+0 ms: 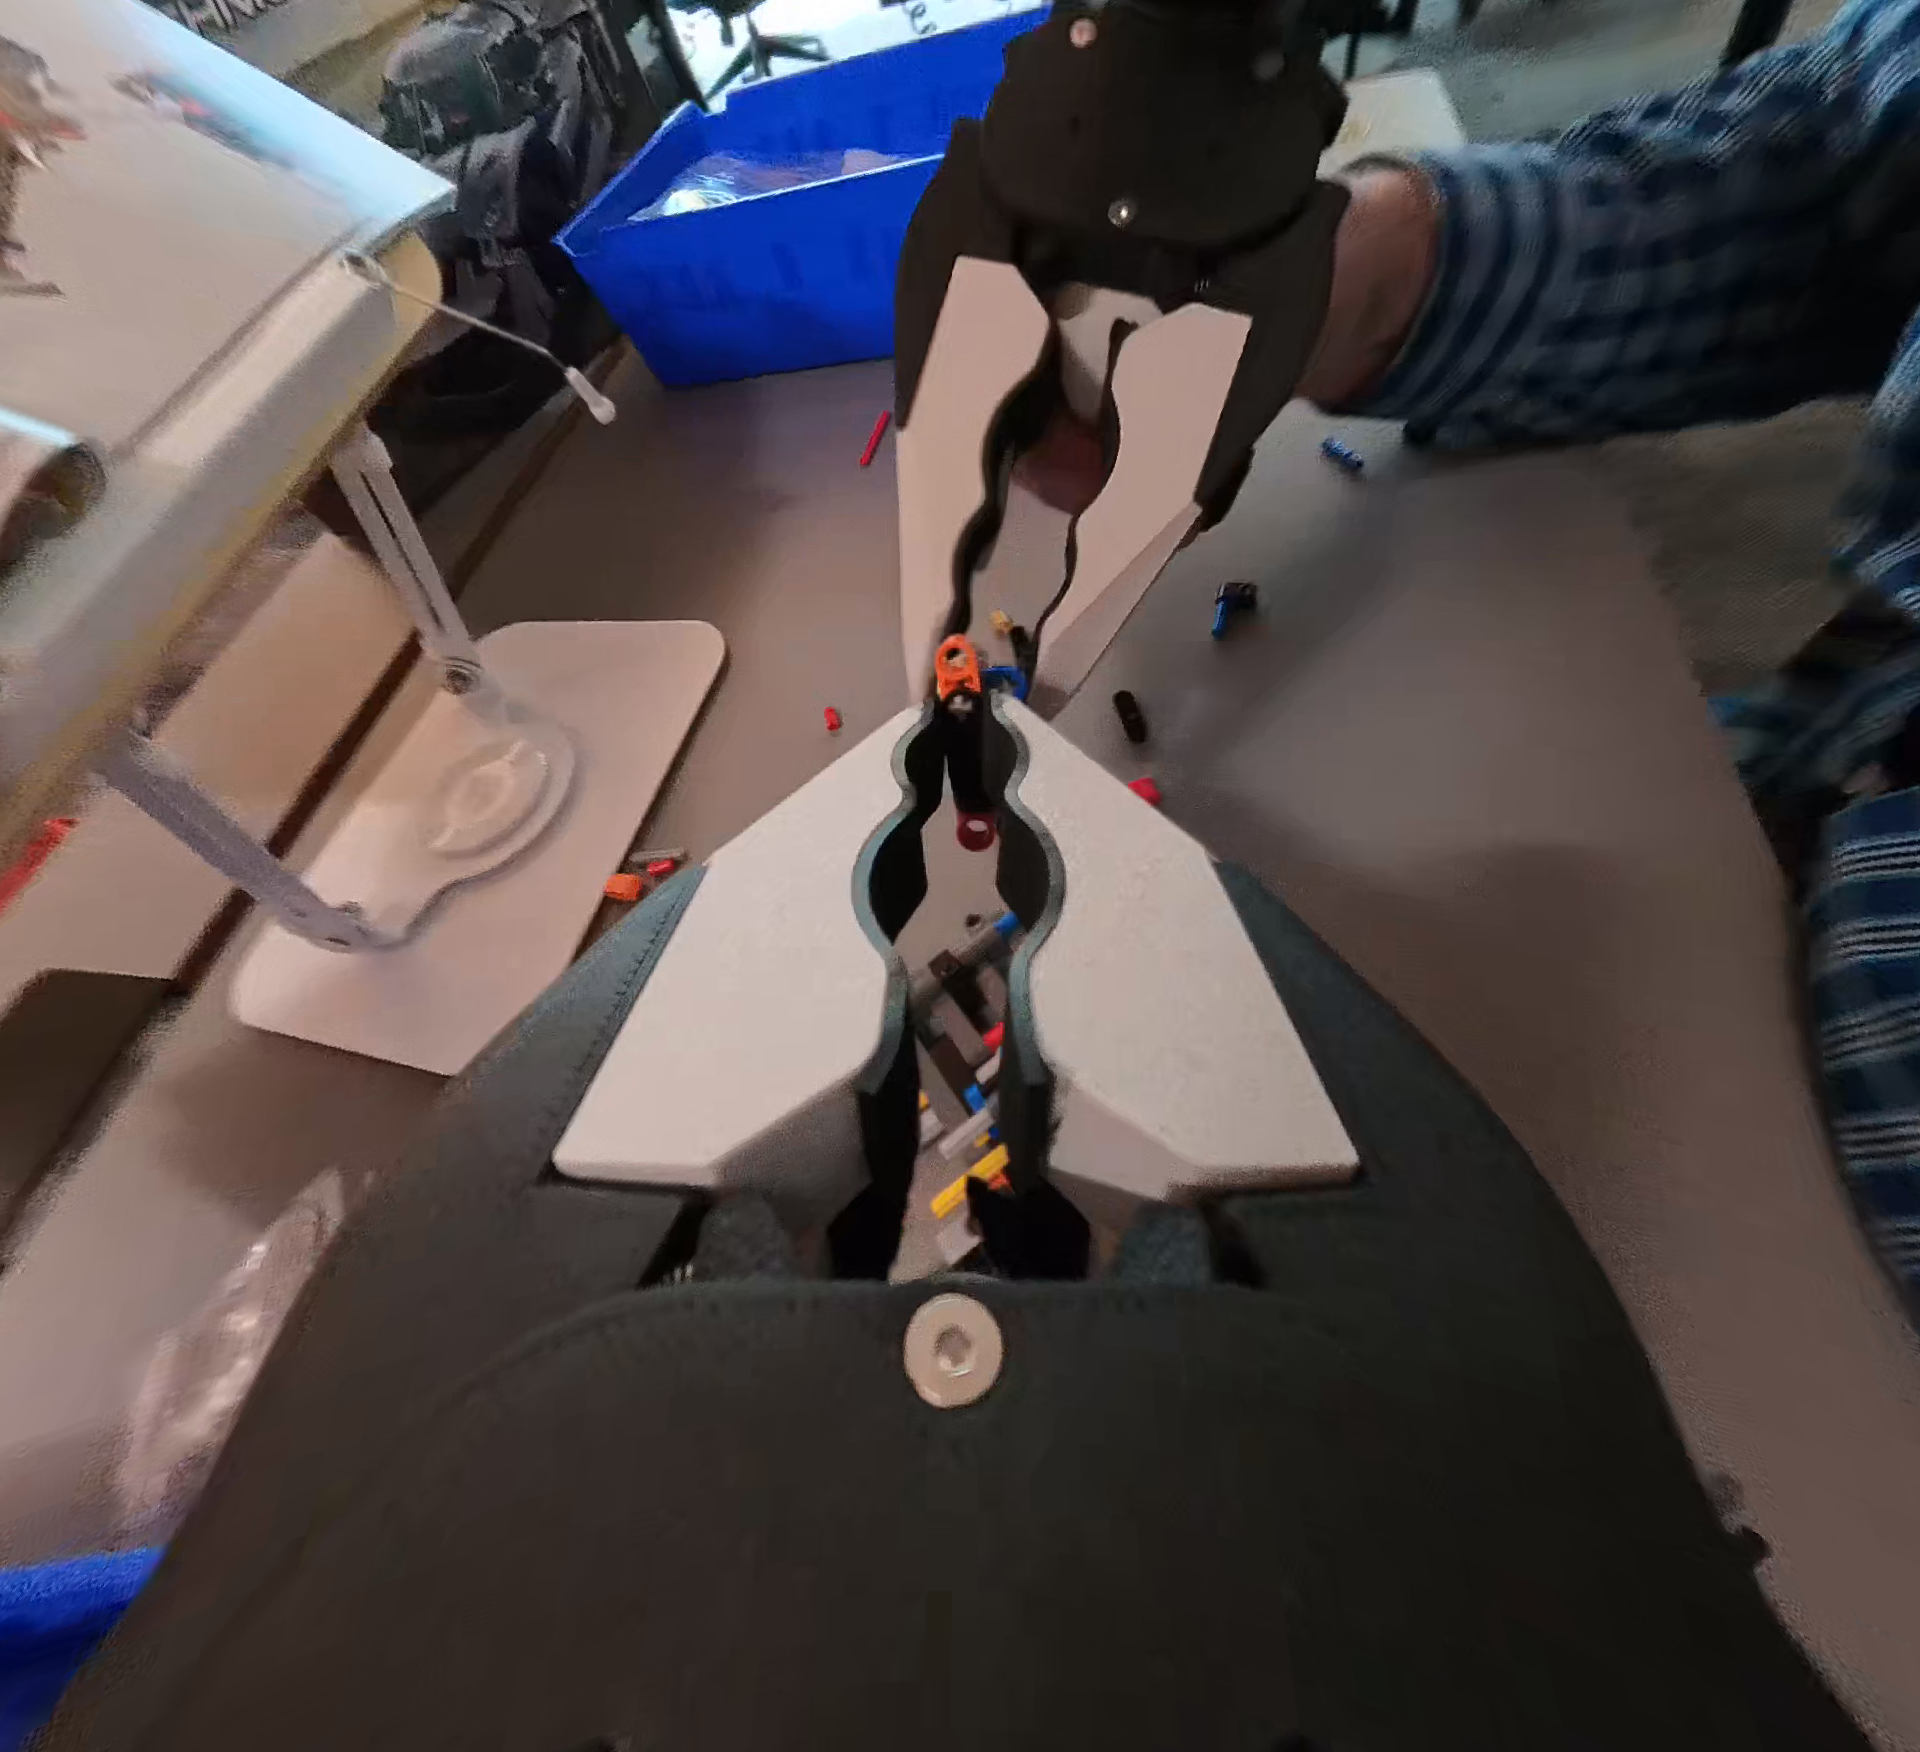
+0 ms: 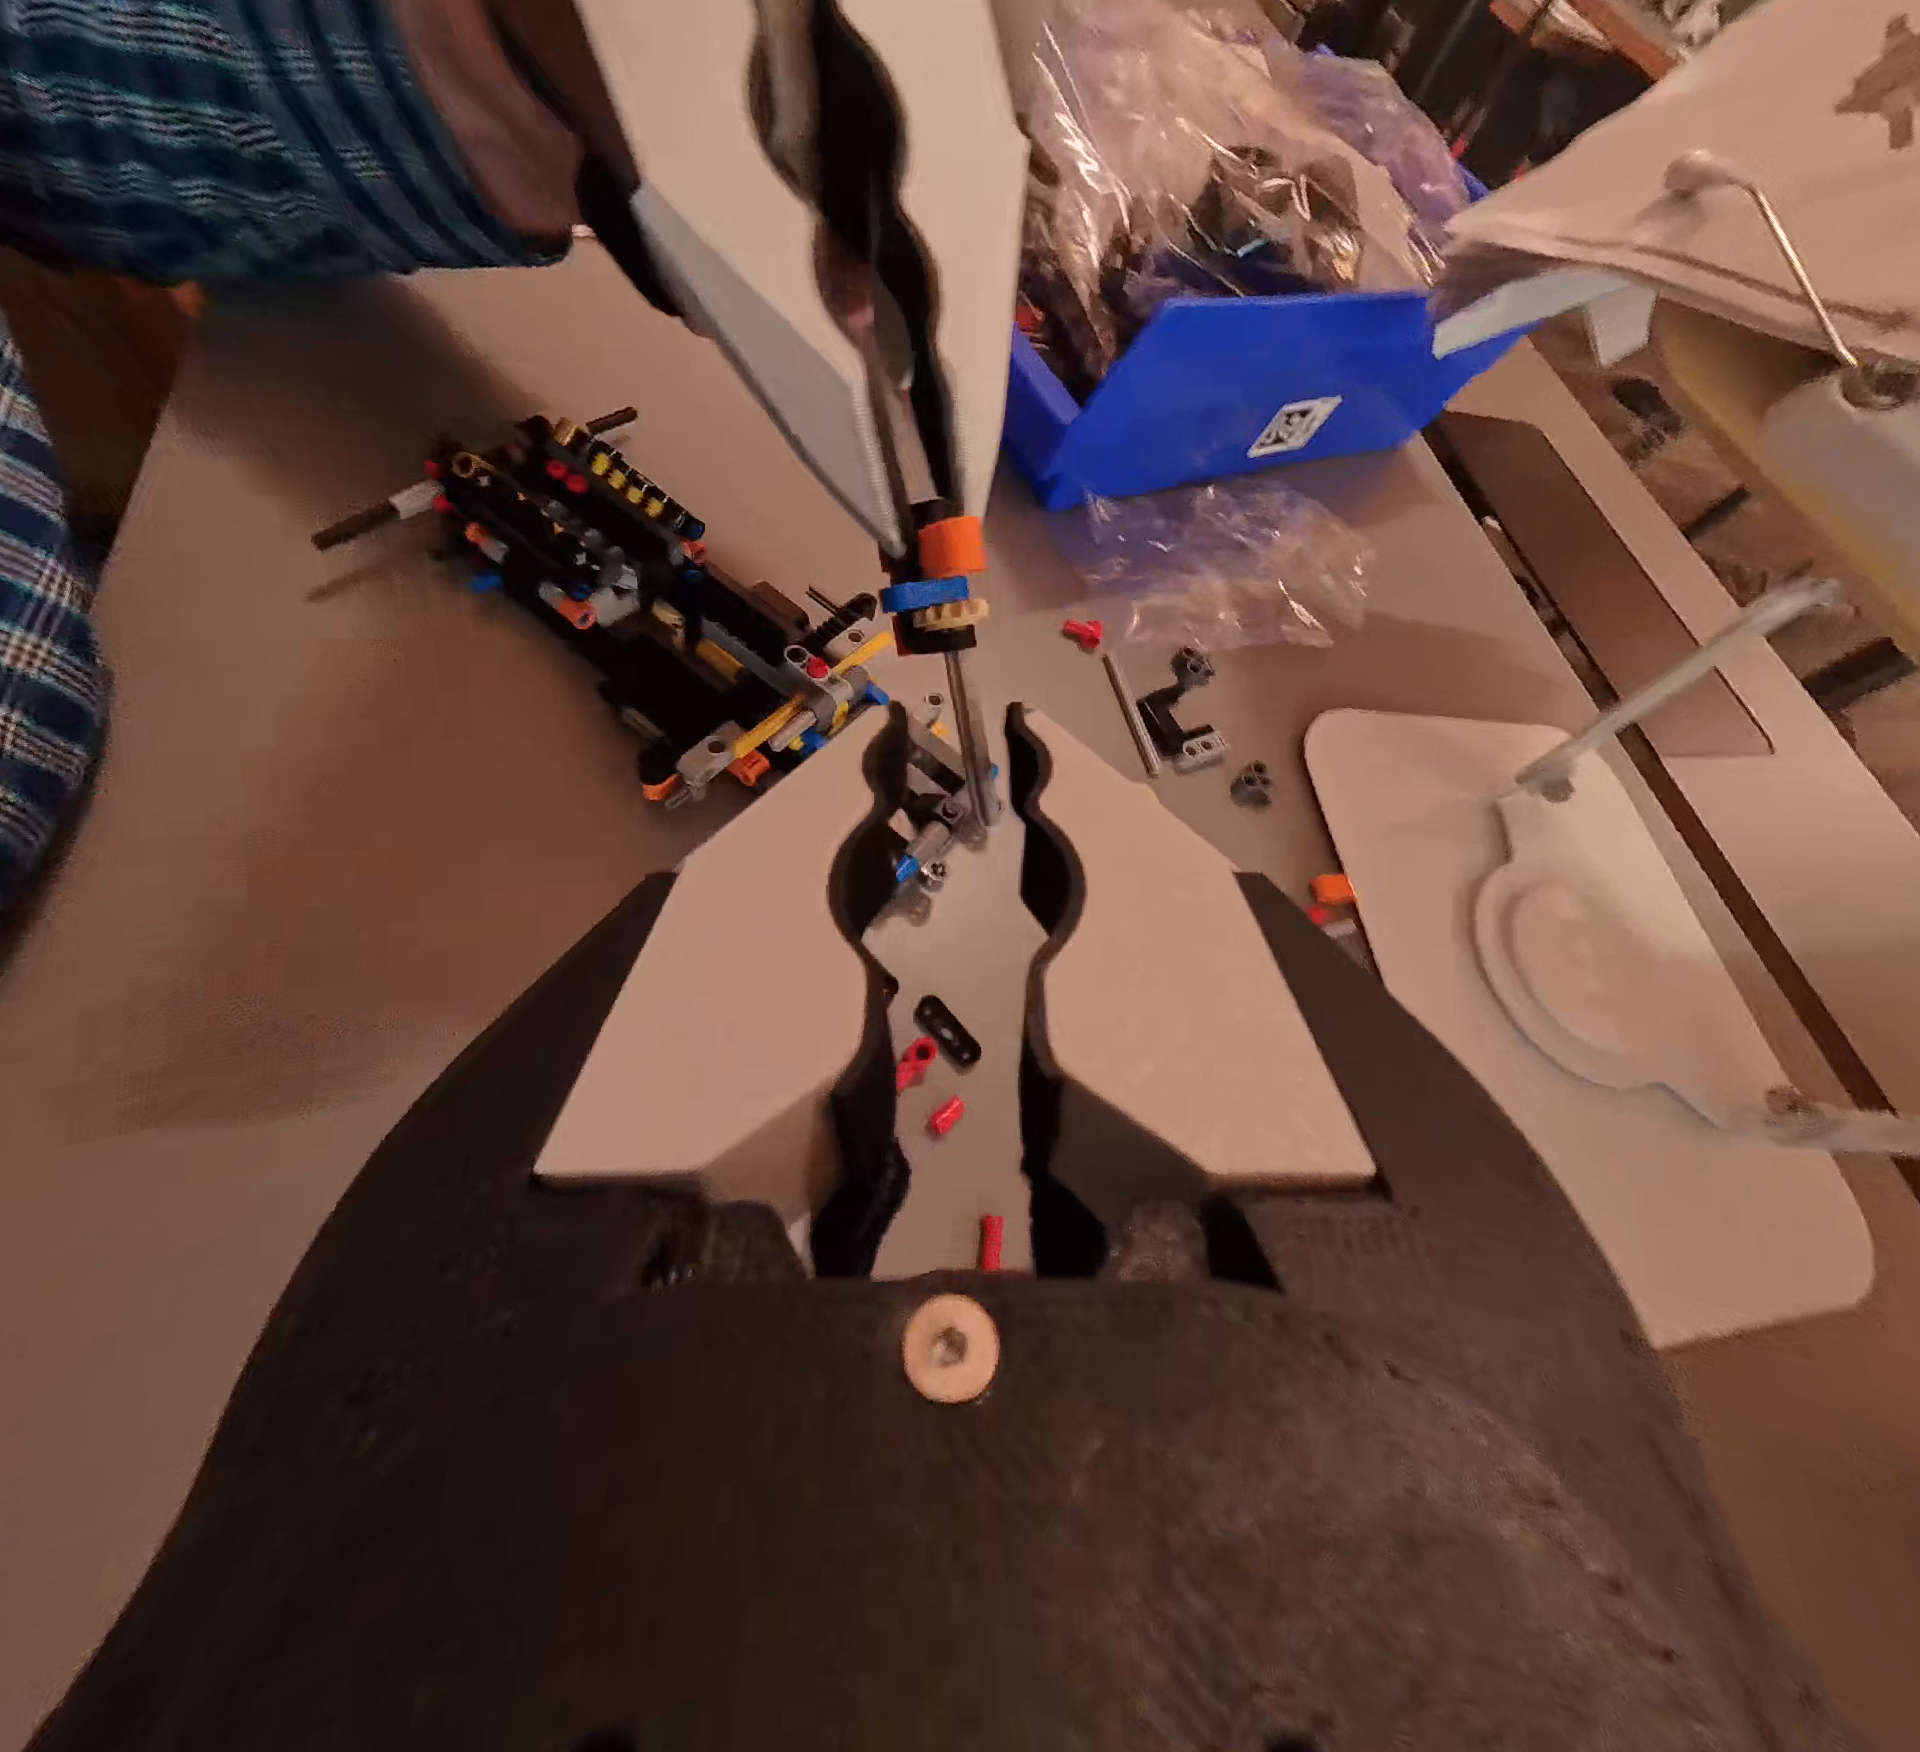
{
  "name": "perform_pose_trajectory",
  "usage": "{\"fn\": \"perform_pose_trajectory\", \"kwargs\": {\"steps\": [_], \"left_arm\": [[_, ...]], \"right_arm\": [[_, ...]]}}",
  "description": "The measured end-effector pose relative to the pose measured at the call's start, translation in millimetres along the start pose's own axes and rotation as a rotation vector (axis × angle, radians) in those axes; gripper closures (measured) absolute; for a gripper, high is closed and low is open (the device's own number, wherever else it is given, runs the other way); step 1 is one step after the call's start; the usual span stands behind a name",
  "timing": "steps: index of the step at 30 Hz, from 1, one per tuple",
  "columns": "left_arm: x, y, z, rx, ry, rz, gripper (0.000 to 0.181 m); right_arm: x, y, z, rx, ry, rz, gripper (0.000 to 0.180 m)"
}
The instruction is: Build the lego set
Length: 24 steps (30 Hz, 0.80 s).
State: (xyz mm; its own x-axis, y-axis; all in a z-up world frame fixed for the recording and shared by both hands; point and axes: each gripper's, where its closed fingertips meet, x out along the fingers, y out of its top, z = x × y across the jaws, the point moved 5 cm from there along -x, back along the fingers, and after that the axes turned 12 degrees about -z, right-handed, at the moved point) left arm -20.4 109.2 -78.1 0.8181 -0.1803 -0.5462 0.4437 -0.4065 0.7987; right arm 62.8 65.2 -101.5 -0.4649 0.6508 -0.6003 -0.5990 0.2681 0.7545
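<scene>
My left gripper (image 1: 961, 715) is shut on a small axle assembly (image 1: 958, 676) with an orange connector at its tip and a dark red bush (image 1: 977, 832) further back. In the right wrist view the left gripper (image 2: 930, 507) comes down from above, holding that assembly (image 2: 940, 580): orange, blue, tan gear and black parts on a grey axle (image 2: 971, 736). The axle's lower end lies between the spread tips of my right gripper (image 2: 951, 720), which is open and faces the left one (image 1: 987, 679). The partly built black model (image 2: 644, 590) lies on the table to the left.
A blue bin (image 2: 1247, 393) of bagged parts stands behind (image 1: 790, 216). A white booklet stand's base (image 2: 1558, 975) lies to the right (image 1: 499, 829). Loose red pins (image 2: 940, 1115), a black link (image 2: 945, 1027) and small grey and black pieces (image 2: 1174, 726) are scattered about. A checked sleeve (image 1: 1662, 227) reaches in. Less than 4 cm separates the two grippers' tips. It is some 11 cm from my right tips to the black link (image 2: 945, 1027).
</scene>
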Motion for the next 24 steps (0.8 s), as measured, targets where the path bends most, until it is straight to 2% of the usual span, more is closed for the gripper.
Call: {"fn": "perform_pose_trajectory", "kwargs": {"steps": [2, 6, 9, 16, 18, 24], "left_arm": [[0, 6, 7, 0.055, 0.040, -0.012, 0.176], [3, 13, 20, 0.089, 0.013, -0.011, 0.175], [6, 19, 36, 0.128, -0.006, -0.033, 0.176], [12, 27, 81, 0.184, -0.059, -0.083, 0.169], [13, 27, 91, 0.211, -0.055, -0.107, 0.174], [19, 20, 116, 0.211, -0.041, -0.148, 0.175]], "right_arm": [[-4, 1, -6, 0.030, -0.014, 0.015, 0.166], [-10, 3, -22, -0.066, -0.122, -0.023, 0.163], [-17, 1, -34, -0.152, -0.211, -0.095, 0.176], [-37, -10, -76, -0.108, -0.182, -0.110, 0.180], [-38, -15, -88, -0.104, -0.172, -0.107, 0.180], [-37, -29, -109, -0.132, -0.138, -0.094, 0.179]]}}
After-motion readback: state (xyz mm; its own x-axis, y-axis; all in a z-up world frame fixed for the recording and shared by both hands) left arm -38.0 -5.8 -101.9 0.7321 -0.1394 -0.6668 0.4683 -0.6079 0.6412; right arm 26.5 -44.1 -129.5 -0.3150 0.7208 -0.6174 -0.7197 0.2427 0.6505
